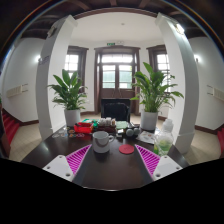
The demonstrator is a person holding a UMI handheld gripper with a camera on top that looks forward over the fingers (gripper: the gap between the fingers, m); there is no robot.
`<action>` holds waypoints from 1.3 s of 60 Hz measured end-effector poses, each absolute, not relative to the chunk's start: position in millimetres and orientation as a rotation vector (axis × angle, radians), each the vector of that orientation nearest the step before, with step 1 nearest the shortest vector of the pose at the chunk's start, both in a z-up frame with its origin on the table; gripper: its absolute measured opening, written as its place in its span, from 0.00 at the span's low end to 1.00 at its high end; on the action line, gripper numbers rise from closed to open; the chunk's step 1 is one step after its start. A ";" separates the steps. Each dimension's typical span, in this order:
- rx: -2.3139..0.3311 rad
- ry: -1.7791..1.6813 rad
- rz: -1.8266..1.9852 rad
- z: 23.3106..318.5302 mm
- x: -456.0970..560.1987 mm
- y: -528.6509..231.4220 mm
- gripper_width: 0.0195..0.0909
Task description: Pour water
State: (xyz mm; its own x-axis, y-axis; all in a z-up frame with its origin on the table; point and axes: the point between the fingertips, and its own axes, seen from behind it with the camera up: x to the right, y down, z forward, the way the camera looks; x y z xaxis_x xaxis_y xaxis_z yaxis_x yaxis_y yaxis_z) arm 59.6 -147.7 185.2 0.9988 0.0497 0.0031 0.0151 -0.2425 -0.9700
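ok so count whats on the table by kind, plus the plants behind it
potted plants: 2
grey cups: 1
clear plastic bottles: 1
red coasters: 1
total: 5
The clutter farther back on the table is too small to sort.

The hand-held gripper shows two fingers with pale, whitish outer bodies. Each carries a magenta pad on its inner face, ribbed with fine parallel ridges. The pads are wedge-shaped, narrowing toward the tips. No cables, screws or markings are visible.
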 end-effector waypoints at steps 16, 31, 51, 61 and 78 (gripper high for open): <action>-1.806 0.046 -0.016 122.6 157.3 -145.4 0.92; -1.784 0.094 -0.107 103.3 232.7 -96.3 0.93; -1.717 0.071 -0.103 108.4 248.8 -34.9 0.56; -1.710 0.101 -0.091 108.4 248.8 -31.2 0.38; -1.713 0.057 -0.103 110.0 245.2 -27.2 0.22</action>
State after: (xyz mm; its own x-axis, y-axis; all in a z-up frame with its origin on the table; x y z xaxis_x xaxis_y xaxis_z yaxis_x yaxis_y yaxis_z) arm 245.2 -27.2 110.0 0.9946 -0.0973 0.0352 0.0208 -0.1446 -0.9893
